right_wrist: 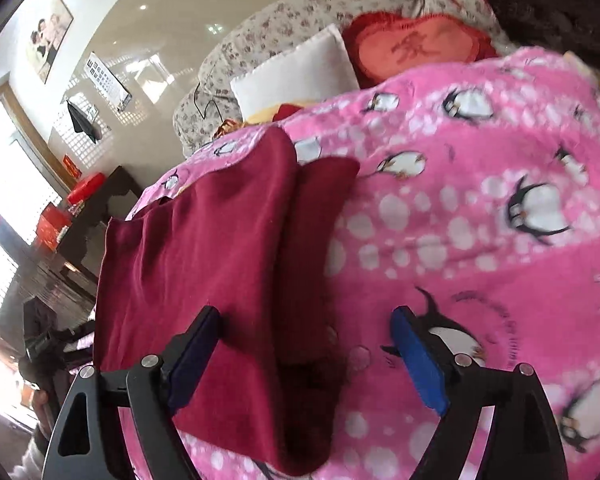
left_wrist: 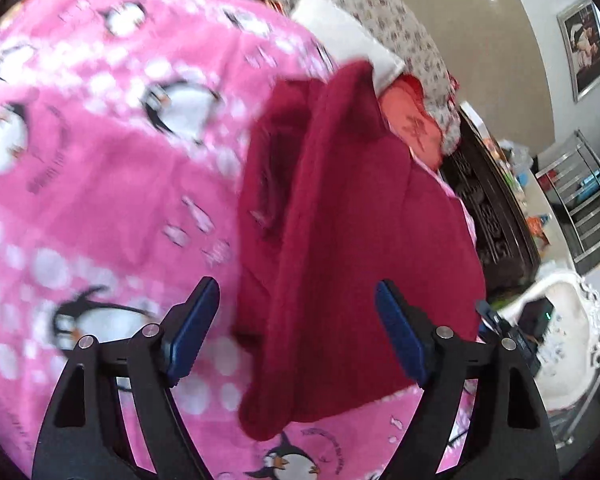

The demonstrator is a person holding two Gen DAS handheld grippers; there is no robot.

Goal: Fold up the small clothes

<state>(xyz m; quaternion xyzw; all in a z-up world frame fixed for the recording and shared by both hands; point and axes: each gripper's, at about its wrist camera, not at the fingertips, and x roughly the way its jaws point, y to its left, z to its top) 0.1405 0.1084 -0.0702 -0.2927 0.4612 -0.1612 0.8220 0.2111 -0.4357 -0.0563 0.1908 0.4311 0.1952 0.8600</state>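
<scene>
A dark red garment (left_wrist: 340, 216) lies folded lengthwise on a pink penguin-print blanket (left_wrist: 100, 168). In the left wrist view my left gripper (left_wrist: 296, 292) stands open just above the garment's near end, and its blue pads (left_wrist: 400, 332) do not press the cloth. In the right wrist view the same red garment (right_wrist: 204, 248) runs away from me, with a narrower folded part on its right side. My right gripper (right_wrist: 306, 320) is open above its near edge, jaws wide apart, nothing pinched. The pink blanket (right_wrist: 480, 240) fills the right of that view.
A white pillow (right_wrist: 300, 68), a red heart-shaped cushion (right_wrist: 416, 48) and a floral sofa back (right_wrist: 268, 28) lie beyond the blanket. A dark wooden table (left_wrist: 496, 216) and a metal rack (left_wrist: 588, 200) stand past the blanket's edge. Another dark table (right_wrist: 88, 216) holds red boxes.
</scene>
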